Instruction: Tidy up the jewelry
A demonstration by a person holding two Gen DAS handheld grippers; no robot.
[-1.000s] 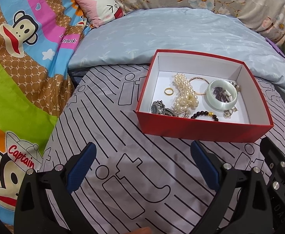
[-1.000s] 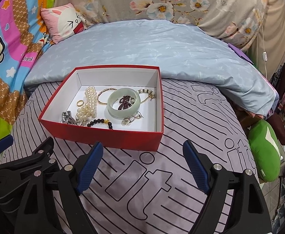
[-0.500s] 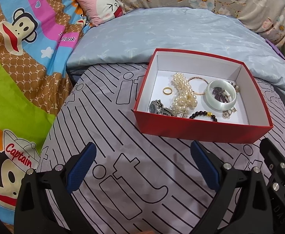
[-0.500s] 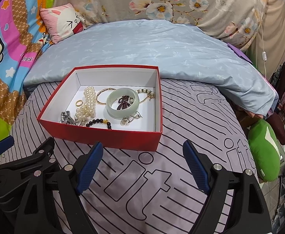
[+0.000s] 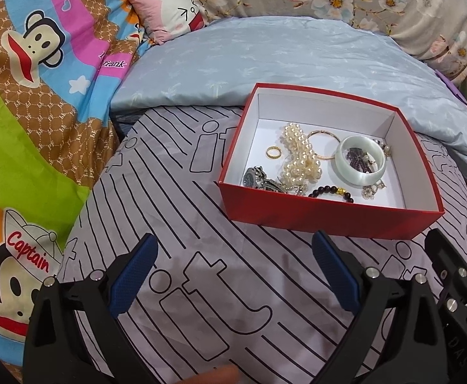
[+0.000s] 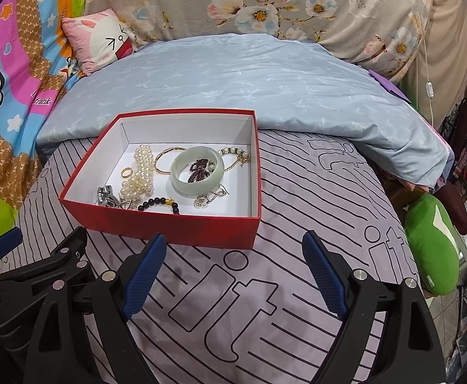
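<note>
Your left gripper stands spread and empty; ahead of its right finger lies the red cardboard box, now nearer than a second ago. Your right gripper, likewise spread and empty, has the box's jewelry heap beyond its left finger: both approaching, nothing grasped.
</note>
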